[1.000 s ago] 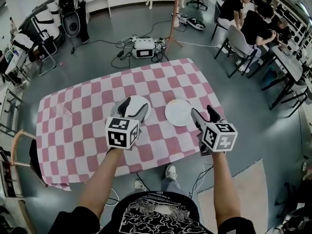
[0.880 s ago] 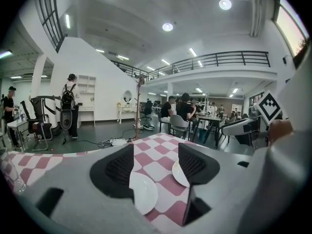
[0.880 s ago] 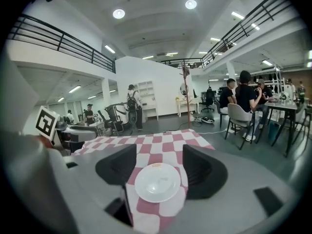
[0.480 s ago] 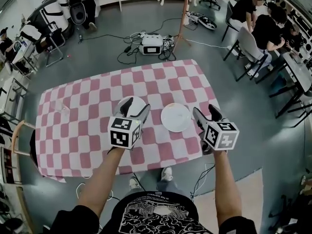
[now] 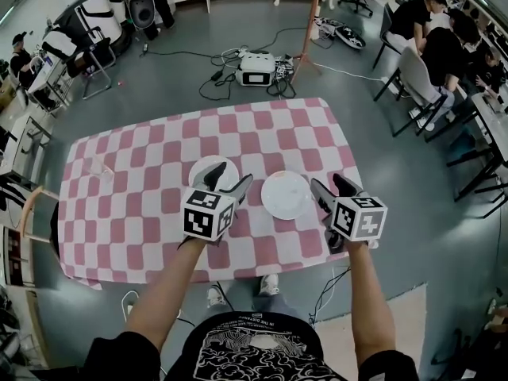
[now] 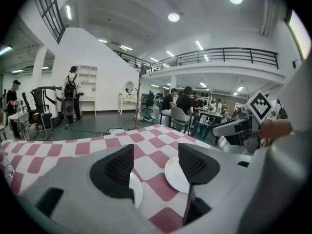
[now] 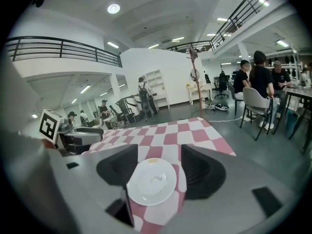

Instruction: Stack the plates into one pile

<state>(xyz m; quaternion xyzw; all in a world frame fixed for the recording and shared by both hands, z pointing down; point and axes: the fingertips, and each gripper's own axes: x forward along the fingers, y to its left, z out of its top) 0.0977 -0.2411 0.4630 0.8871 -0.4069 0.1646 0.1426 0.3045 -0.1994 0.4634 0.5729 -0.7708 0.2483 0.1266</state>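
Observation:
Two white plates lie apart on the pink-and-white checked table point(image 5: 135, 213). The left plate point(image 5: 203, 171) is partly covered in the head view by my left gripper point(image 5: 226, 182), which hangs open above its near right edge. In the left gripper view that plate point(image 6: 136, 190) peeks out from under the left jaw, and the right plate point(image 6: 173, 174) lies ahead of the right jaw. My right gripper point(image 5: 333, 190) is open just right of the right plate point(image 5: 286, 194). In the right gripper view this plate point(image 7: 152, 182) shows between the open jaws, untouched.
A small clear glass point(image 5: 99, 167) stands near the table's left side. Beyond the table are cables and a white box point(image 5: 255, 68) on the floor and a pole stand. People sit at desks point(image 5: 444, 46) at the far right. The table's near edge runs just below the grippers.
Both grippers have come a little forward and lower toward the plates. Neither plate has moved.

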